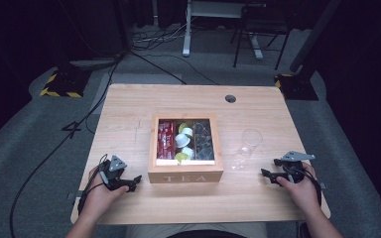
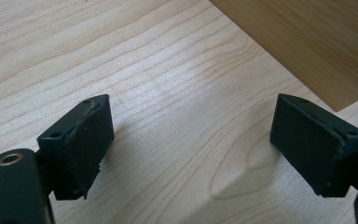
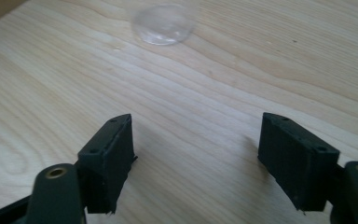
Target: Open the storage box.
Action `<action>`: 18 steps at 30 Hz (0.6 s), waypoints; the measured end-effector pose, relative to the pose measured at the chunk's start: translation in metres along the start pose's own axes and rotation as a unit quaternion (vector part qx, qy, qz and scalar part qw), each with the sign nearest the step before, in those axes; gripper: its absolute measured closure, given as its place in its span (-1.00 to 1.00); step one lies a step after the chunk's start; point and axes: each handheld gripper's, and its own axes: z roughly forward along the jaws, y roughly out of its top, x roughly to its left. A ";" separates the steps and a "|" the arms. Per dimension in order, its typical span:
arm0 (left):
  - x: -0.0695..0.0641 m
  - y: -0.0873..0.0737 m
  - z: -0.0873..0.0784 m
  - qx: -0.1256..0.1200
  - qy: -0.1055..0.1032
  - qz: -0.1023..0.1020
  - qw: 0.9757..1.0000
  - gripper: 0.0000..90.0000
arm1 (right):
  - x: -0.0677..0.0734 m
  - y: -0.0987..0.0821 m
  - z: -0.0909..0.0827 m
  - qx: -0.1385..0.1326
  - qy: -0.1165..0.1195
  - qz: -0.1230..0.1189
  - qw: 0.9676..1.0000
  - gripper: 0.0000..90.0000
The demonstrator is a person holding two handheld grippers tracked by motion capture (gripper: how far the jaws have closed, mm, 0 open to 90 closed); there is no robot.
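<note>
Sitting mid-table on the pale, fine-grained wooden tabletop (image 1: pixel 129 106), a square light-wood tea box (image 1: pixel 185 175) w/ "TEA" on its front wall is the landmark. Inside: 3 lengthwise compartments — left one holds red packets (image 1: pixel 165 139), middle one white and yellow-green round capsules (image 1: pixel 183 141), right one dark grey wrapped pieces (image 1: pixel 203 139). Clear, thin-walled plastic cup (image 1: pixel 251 140) stands upright right of the box, apart from it. Left gripper (image 1: pixel 131 183), matte black w/ blocky rubbery pads, rests just left of the box front, jaws wide apart, nothing between. Right gripper (image 1: pixel 267 174) lies right of the box, near the cup, jaws likewise spread, empty.
</note>
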 end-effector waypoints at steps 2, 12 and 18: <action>0.000 0.000 0.000 0.000 0.001 -0.001 1.000 -0.69 | 0.002 0.001 -0.001 -0.004 0.001 0.002 1.000 -0.41; 0.001 0.001 0.000 -0.001 0.001 0.000 1.000 -0.66 | 0.016 0.010 -0.014 -0.020 0.025 -0.002 0.999 -0.31; 0.002 0.002 -0.005 0.003 -0.007 -0.011 1.000 -0.49 | 0.030 0.019 -0.021 -0.032 0.051 -0.013 0.998 -0.29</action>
